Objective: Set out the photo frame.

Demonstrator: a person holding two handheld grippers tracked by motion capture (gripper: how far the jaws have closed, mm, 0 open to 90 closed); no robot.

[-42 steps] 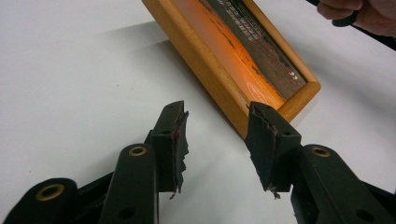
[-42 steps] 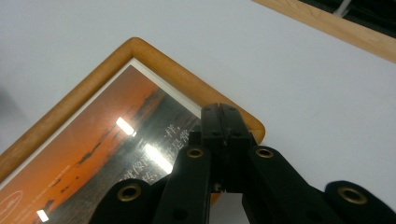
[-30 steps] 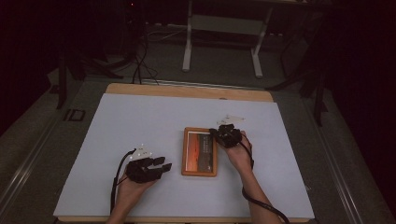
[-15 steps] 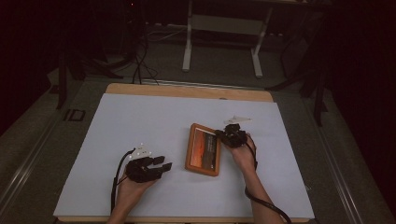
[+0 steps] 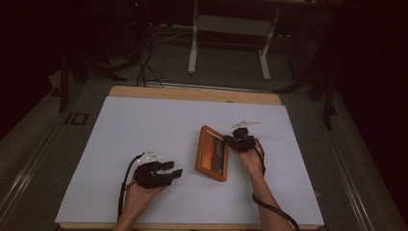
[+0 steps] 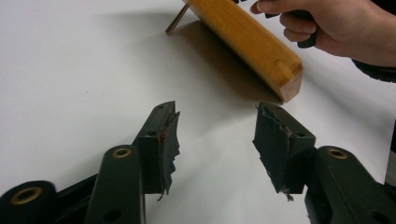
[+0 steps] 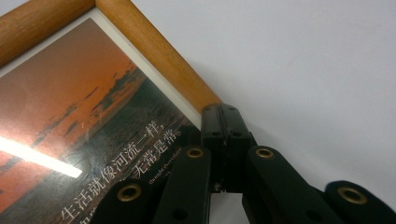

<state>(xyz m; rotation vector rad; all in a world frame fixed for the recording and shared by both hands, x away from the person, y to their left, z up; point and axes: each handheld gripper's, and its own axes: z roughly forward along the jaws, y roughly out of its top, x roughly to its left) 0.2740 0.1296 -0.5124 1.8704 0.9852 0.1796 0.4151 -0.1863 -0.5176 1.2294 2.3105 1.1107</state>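
High view: wooden picture frame [image 5: 212,153] near middle of white tabletop [image 5: 144,125], slightly toward right edge, tilted up on its left long side, right side raised. Right gripper [image 5: 239,141] at frame's upper right rim, jaws pressed together; clamped on the rim or just pushing against it, cannot tell. Right gripper view: closed jaw tips butted against wooden frame edge [image 7: 154,56], sunset print with white lettering [image 7: 74,135] under glass, white tabletop beyond. Probably tipping the frame up to stand it or flip it, hence the hold at one rim with the opposite edge left on the table as pivot. Left gripper [image 5: 166,174] low on the tabletop toward front edge, well apart from frame, pointing at it. Left gripper view: jaws apart, have just been opening, nothing between them; torn black pads [image 6: 168,140] visible; frame's side [image 6: 247,42] ahead, lifted off the surface, thin metal stand peg [image 6: 176,21] under it touching table, right hand [image 6: 327,28] behind. Open left jaws likely readied to catch or steady the frame's lower edge. Risk: frame sliding on smooth sheet while tipped.
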